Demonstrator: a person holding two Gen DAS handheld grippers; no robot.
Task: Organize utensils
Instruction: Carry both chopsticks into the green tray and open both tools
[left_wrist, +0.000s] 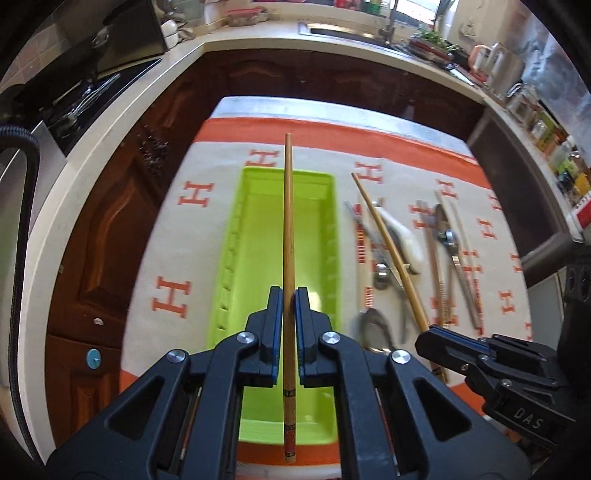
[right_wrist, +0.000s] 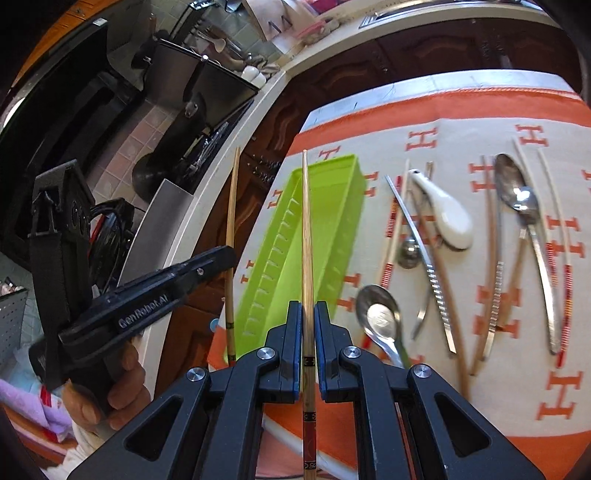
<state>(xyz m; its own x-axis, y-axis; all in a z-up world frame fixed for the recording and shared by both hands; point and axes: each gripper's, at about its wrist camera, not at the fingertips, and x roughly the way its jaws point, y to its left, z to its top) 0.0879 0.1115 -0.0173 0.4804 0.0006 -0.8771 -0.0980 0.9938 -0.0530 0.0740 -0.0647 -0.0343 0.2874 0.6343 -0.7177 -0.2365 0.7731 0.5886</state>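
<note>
My left gripper (left_wrist: 289, 297) is shut on a wooden chopstick (left_wrist: 288, 236) and holds it lengthwise above the lime-green tray (left_wrist: 325, 206). My right gripper (right_wrist: 307, 312) is shut on a second wooden chopstick (right_wrist: 307, 236), raised over the tray's near right corner (right_wrist: 332, 192). The right gripper also shows in the left wrist view (left_wrist: 430, 338) with its chopstick (left_wrist: 388, 243). The left gripper shows in the right wrist view (right_wrist: 221, 258) with its chopstick (right_wrist: 231, 229). Nothing lies in the tray where it shows.
On the orange-and-cream H-patterned cloth (left_wrist: 184, 236), right of the tray, lie metal spoons (right_wrist: 380, 317), a white ceramic spoon (right_wrist: 448, 218), metal tongs (right_wrist: 432, 273) and more chopsticks (right_wrist: 554, 266). Kitchen counter (left_wrist: 110, 122) and dark cabinets (left_wrist: 110, 229) surround the table.
</note>
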